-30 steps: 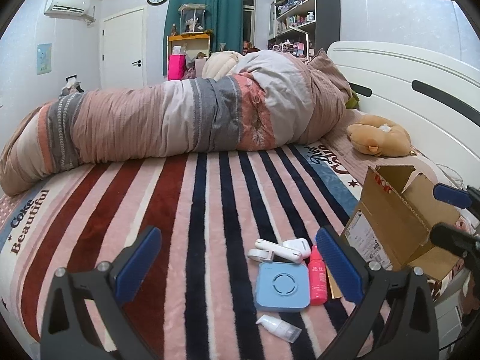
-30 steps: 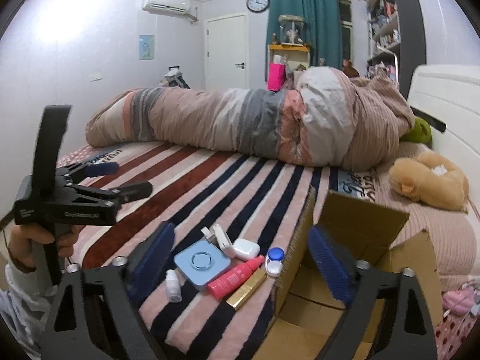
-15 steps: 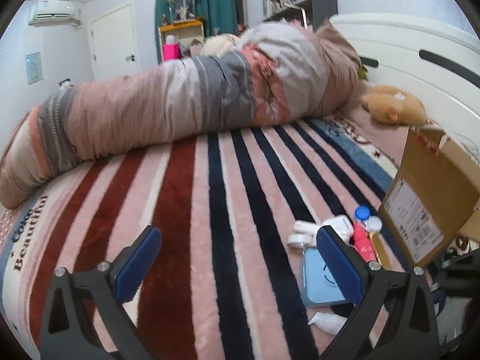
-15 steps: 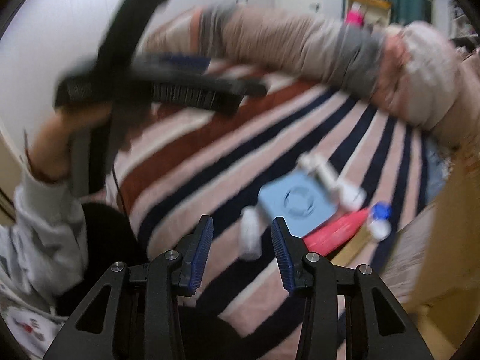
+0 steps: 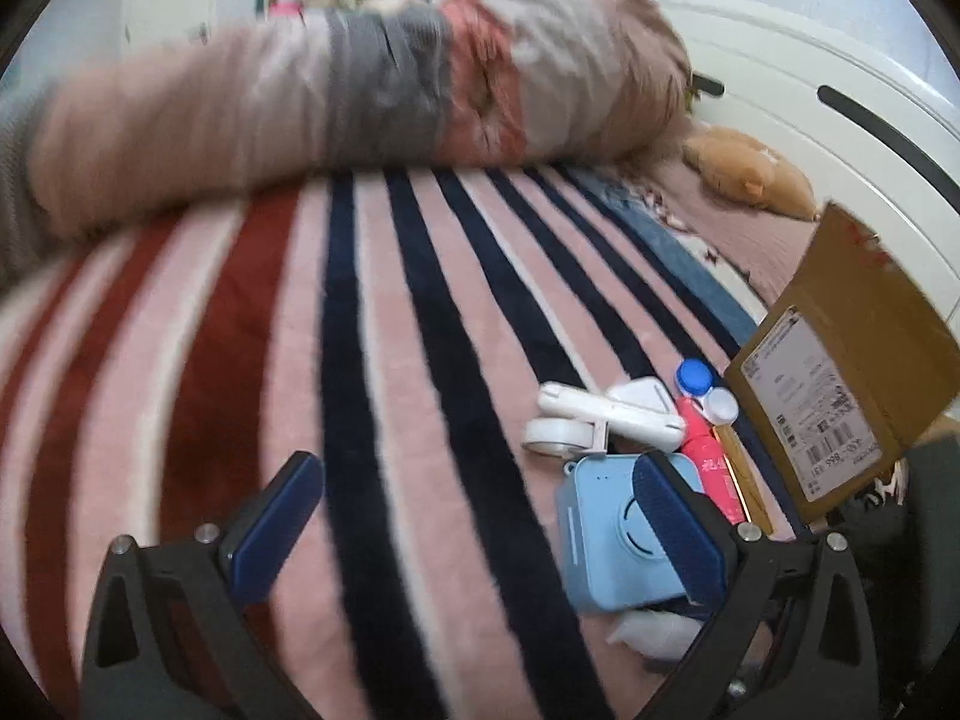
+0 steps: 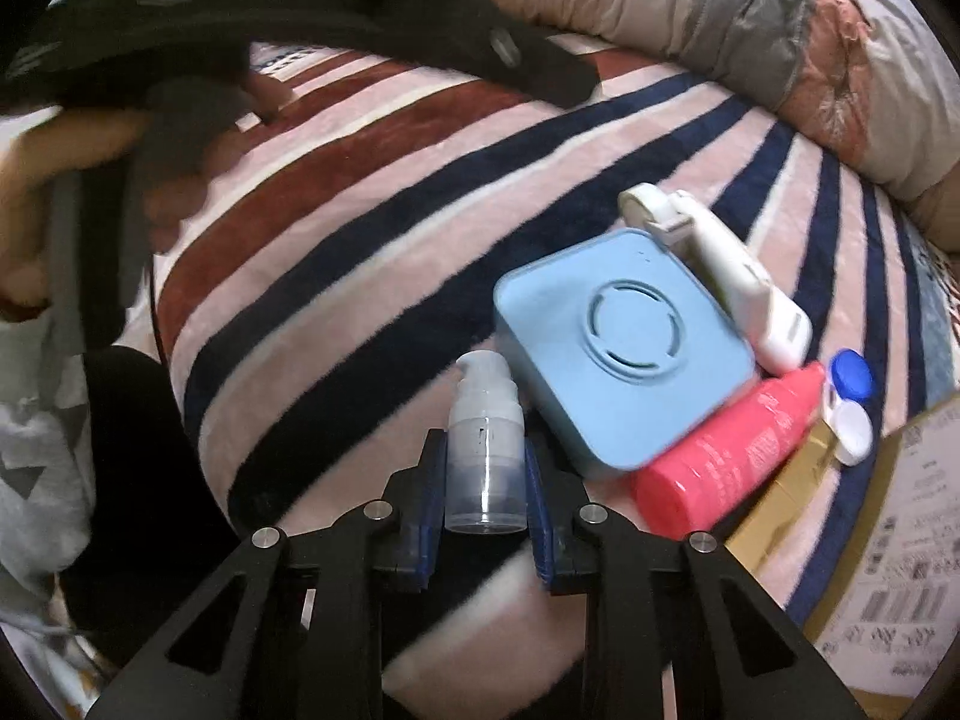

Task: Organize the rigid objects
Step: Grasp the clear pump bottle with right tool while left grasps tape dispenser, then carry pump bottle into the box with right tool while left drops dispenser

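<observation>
Right wrist view: right gripper [image 6: 485, 483] clamped on small clear pump bottle [image 6: 485, 450], pads on both its sides; half a second ago the jaws were narrowed with nothing between them, so the grasp is new.
Meaning: first item likely secured, probably lift and carry to cardboard box [image 6: 900, 546] next.
Bottle place: near front edge of striped bed blanket [image 6: 336, 252], just beside blue square device [image 6: 624, 348].
Left gripper [image 5: 480, 534]: fingers wide apart, nothing held, hovering low over blanket; a second ago it was higher and further back.
Count: one pump bottle, one blue device, one pink tube [image 6: 726, 450], one white folding gadget [image 6: 720, 264], one contact lens case [image 6: 849, 402], one gold stick [image 5: 741, 474], one box.
</observation>
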`<state>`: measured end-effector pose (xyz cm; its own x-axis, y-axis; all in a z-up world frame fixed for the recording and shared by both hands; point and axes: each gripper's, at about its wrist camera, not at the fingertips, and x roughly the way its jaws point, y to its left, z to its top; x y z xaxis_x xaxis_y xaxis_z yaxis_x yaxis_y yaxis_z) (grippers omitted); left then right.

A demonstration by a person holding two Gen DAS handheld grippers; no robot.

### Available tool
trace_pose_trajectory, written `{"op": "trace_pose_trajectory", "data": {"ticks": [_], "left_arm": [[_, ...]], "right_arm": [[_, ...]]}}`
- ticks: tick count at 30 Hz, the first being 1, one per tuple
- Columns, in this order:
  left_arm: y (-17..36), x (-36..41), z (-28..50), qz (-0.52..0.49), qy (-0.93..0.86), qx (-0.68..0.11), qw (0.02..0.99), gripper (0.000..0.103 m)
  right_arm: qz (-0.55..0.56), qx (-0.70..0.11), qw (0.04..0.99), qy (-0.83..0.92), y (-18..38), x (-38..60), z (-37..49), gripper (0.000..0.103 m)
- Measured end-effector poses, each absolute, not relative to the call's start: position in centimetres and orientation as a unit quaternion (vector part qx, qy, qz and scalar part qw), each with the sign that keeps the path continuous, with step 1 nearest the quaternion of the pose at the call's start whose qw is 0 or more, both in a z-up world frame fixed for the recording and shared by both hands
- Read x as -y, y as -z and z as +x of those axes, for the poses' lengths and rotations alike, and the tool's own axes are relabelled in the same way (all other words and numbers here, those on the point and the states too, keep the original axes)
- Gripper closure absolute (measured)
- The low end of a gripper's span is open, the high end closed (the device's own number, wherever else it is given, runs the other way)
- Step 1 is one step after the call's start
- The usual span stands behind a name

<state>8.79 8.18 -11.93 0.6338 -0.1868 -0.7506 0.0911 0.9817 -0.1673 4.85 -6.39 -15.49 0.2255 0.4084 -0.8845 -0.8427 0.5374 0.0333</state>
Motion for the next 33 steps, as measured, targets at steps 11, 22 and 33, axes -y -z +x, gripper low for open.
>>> {"op": "trace_pose_trajectory", "data": {"ticks": [11, 22, 33], "left_arm": [[16.5, -4.9, 14.1, -0.099, 0.149, -0.475, 0.862, 0.025], [16.4, -6.0, 13.8, -0.104, 0.158, -0.471, 0.862, 0.064], [15.3, -7.6, 12.5, -0.09, 0.132, -0.46, 0.873, 0.064]], "right_arm": [[-0.237, -0.464, 0.751, -0.406, 15.5, 8.4, 4.9, 0.083], [-0.228, -0.463, 0.755, -0.404, 15.5, 8.5, 4.8, 0.083], [-0.192, -0.396, 0.788, -0.431, 8.4, 9.6, 1.4, 0.083]]}}
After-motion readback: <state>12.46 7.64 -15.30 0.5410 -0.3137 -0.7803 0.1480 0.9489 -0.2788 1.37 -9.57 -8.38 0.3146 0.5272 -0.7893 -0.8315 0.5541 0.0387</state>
